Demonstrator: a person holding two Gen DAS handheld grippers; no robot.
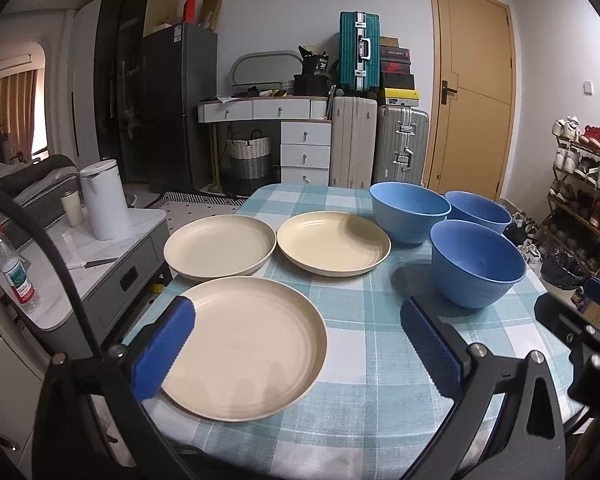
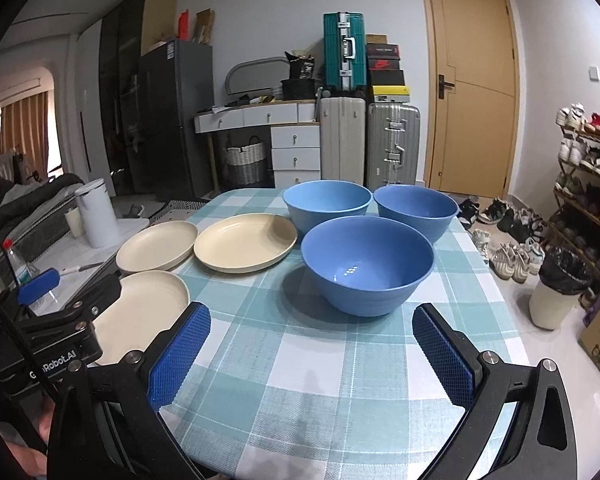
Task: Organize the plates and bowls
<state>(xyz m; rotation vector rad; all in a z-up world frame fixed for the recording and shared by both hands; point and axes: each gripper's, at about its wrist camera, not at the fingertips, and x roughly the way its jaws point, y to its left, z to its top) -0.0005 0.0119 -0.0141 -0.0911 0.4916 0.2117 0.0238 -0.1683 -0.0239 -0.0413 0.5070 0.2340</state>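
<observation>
Near cream plate (image 1: 244, 346) sits at table's left edge, partly hidden in right view by left gripper (image 1: 296, 344), fingers wide apart, empty. Two more plates (image 1: 220, 247) (image 1: 334, 242) behind, side by side, flat. Bare checked cloth (image 2: 320, 364) in front of 3 blue bowls (image 2: 367, 264) (image 2: 327, 204) (image 2: 416, 210), upright, mouths up. Right gripper (image 2: 312, 350) spread open, holding nothing

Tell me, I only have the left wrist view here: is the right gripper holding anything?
Observer: No. The right gripper is open and empty, with only tablecloth between its fingers.
Operator: Is there anything inside the nearest blue bowl?
Observer: No. The right wrist view looks down into the nearest blue bowl, and its bottom is bare.
</observation>
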